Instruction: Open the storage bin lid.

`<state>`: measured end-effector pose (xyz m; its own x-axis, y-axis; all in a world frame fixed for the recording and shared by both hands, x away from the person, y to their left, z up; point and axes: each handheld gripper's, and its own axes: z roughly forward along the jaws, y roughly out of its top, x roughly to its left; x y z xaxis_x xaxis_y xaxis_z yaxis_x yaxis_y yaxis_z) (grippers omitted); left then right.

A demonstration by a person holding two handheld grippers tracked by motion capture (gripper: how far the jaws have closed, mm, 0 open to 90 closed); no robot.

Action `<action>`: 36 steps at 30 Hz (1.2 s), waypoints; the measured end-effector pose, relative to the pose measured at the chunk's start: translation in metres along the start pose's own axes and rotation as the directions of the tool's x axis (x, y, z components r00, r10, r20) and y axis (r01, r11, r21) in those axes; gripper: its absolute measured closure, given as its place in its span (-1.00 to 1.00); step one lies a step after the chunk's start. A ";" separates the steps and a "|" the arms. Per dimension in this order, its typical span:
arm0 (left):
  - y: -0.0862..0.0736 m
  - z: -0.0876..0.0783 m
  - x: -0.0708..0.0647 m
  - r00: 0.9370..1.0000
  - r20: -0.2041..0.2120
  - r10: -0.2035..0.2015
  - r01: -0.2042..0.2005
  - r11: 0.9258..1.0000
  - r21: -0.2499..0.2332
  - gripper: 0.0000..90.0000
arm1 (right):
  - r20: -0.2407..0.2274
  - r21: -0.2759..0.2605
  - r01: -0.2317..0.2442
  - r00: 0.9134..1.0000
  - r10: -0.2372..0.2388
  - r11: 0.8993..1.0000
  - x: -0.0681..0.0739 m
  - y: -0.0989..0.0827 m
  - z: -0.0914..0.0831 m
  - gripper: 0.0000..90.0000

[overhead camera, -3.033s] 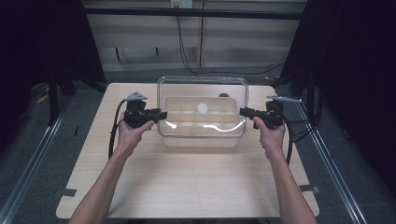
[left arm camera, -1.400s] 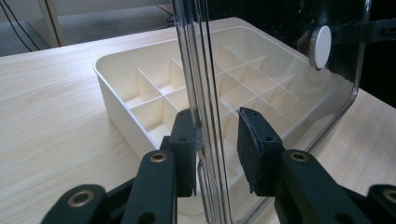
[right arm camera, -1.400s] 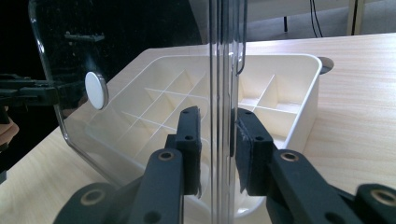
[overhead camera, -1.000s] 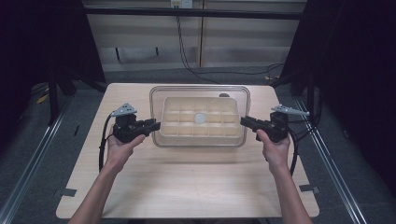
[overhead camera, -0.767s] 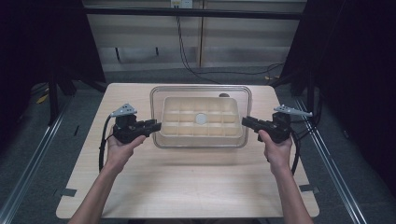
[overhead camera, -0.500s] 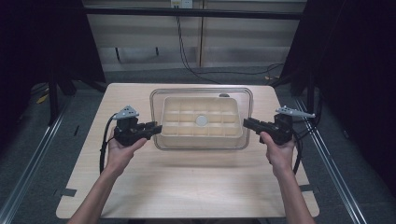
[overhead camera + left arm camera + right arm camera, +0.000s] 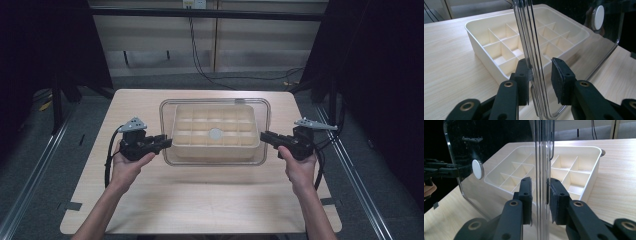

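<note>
Clear plastic, a flat lid (image 7: 215, 131) with a white round knob (image 7: 215, 133) at its middle, hangs level above a cream divided tray (image 7: 186, 120) on the wooden counter (image 7: 200, 195). In the high view the lid overlaps the tray on every side, its rounded rim reaching past the tray's walls.

The left gripper (image 7: 165, 142) comes in from the lid's left edge and the right gripper (image 7: 264, 136) from its right edge, each carried in one of the person's hands, with forearms entering from the near side of the counter.

In the left gripper view the lid's rim (image 7: 534, 75) stands edge-on between the two black jaws; one pad lies against it, while a little gap shows at the other pad (the ridged rim makes it hard to judge), and the jaws read as closed on the lid. The tray (image 7: 506, 42) lies just behind, its small square compartments bare.

In the right gripper view the lid (image 7: 541, 182) again runs upright between the pads, which close on it from both sides. The knob (image 7: 477, 169) shows on the clear sheet, and the tray (image 7: 564, 165) sits beyond.
</note>
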<state>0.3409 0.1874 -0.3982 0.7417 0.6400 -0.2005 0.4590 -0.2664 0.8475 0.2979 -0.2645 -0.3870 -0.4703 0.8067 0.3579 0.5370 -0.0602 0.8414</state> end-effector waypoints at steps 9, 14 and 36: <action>-0.005 -0.006 -0.007 1.000 -0.005 0.007 -0.007 1.000 0.016 0.52 | -0.012 0.015 0.008 1.000 -0.008 1.000 0.005 -0.005 -0.006 0.64; -0.009 -0.005 -0.012 1.000 0.005 0.018 -0.018 0.999 0.036 0.51 | -0.006 0.029 -0.007 1.000 0.007 1.000 0.004 -0.012 -0.009 0.64; -0.028 -0.023 -0.027 0.999 0.007 0.051 -0.051 0.997 0.060 0.52 | -0.037 0.058 -0.006 0.999 0.008 0.998 0.015 -0.035 -0.020 0.64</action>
<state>0.2970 0.1935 -0.4049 0.7674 0.6208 -0.1605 0.4489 -0.3414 0.8258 0.2583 -0.2624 -0.4031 -0.4919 0.7836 0.3794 0.5791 -0.0308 0.8146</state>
